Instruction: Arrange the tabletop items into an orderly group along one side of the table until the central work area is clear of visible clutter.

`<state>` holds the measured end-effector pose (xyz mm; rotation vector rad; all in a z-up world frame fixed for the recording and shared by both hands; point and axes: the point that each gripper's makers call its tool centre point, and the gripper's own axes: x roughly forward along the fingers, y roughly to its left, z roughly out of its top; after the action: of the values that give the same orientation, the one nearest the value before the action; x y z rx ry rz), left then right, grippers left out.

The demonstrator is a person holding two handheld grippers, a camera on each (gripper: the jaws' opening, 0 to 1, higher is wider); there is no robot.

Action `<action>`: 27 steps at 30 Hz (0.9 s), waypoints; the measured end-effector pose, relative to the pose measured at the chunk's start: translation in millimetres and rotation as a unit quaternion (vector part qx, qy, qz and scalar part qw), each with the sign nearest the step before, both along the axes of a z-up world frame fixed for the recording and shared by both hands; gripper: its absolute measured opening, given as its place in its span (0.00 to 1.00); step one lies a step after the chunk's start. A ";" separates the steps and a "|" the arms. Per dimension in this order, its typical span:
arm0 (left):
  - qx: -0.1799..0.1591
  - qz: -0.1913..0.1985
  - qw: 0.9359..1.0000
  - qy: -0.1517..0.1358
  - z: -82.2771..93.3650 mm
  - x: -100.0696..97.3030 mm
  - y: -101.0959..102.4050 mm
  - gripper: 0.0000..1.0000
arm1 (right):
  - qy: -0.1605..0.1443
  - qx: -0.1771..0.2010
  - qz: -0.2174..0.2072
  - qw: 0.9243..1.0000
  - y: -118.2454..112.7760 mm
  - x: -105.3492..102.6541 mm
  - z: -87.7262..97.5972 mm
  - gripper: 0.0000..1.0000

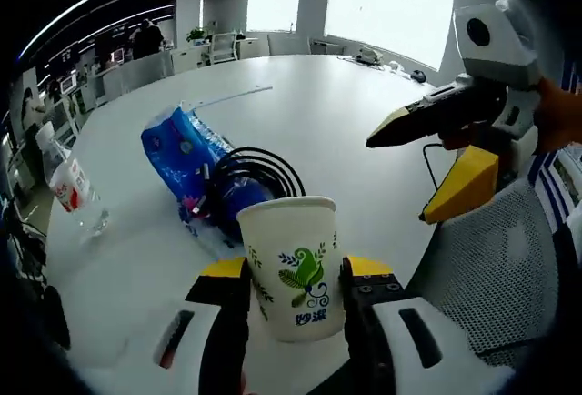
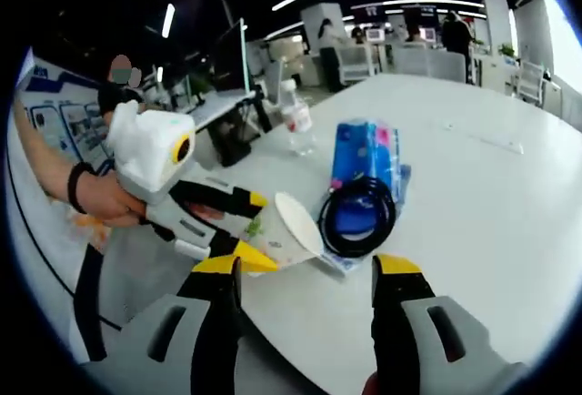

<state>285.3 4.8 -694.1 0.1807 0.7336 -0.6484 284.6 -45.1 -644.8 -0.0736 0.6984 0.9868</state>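
Note:
A white paper cup point(image 1: 293, 268) with a green leaf print sits between the jaws of my left gripper point(image 1: 296, 277), which is shut on it near the table's edge. In the right gripper view the same cup point(image 2: 289, 228) shows its open mouth, held by the left gripper point(image 2: 262, 229) coming in from the left. Just behind the cup lie a black cable coil point(image 1: 264, 169) point(image 2: 356, 215) and a blue tissue pack point(image 1: 180, 147) point(image 2: 366, 151). My right gripper point(image 2: 307, 272) is open with nothing between its fingers. It hangs right of the cup point(image 1: 405, 172).
A clear water bottle point(image 1: 77, 197) point(image 2: 296, 122) with a red label stands beyond the tissue pack, near the rim of the white table point(image 1: 346, 104). A grey mesh chair point(image 1: 509, 258) is beside the table. Office desks and chairs fill the background.

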 end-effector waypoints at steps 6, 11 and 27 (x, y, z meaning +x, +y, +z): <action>0.014 -0.045 0.999 -0.015 1.5 -7.7 -19.2 0.40 | 0.007 0.011 0.008 1.000 8.0 -2.3 1.1 0.52; 0.027 -0.073 0.997 -0.025 3.0 -15.2 -33.1 0.40 | 0.015 0.021 0.012 1.000 12.6 -5.6 0.5 0.44; 0.058 -0.142 0.986 -0.070 14.1 -21.6 -51.5 0.40 | 0.046 0.044 0.015 0.998 18.2 -16.5 -0.8 0.12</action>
<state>263.7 -46.7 -680.0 0.4404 0.6152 -0.8545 268.1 -27.0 -645.6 0.0393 0.7393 1.0547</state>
